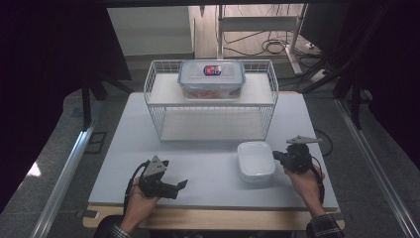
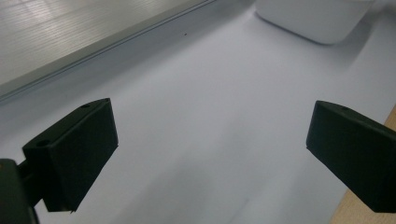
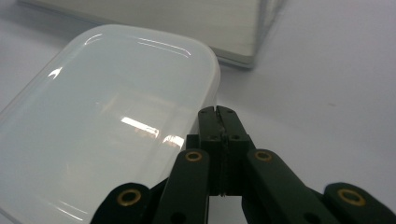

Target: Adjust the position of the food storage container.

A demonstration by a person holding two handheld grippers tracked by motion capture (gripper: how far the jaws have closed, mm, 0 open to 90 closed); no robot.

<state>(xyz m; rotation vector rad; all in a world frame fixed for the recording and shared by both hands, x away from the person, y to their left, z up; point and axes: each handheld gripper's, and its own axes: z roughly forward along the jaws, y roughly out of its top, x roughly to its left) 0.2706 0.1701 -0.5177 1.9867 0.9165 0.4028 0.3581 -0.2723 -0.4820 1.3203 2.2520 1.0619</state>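
Lab: curtained rig, floor cables [image 1: 271, 45]

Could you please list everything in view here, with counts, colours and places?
white container: 1, translucent white, lid on, near right of board, beside the right gripper's tips
lidded box: 1, clear with blue rim, red-blue label, on the rack's top shelf
wire rack: 1, white, far middle of board
board: 1, pale grey-white, on the table
left gripper: 1, black, near left, jaws wide apart, nothing between them
right gripper: 1, black, near right, jaws together

front mat [image 1: 198, 163] bare | white box [image 1: 256, 160] beside right tool [image 1: 278, 157] | wire rack [image 1: 210, 99] blocks rear
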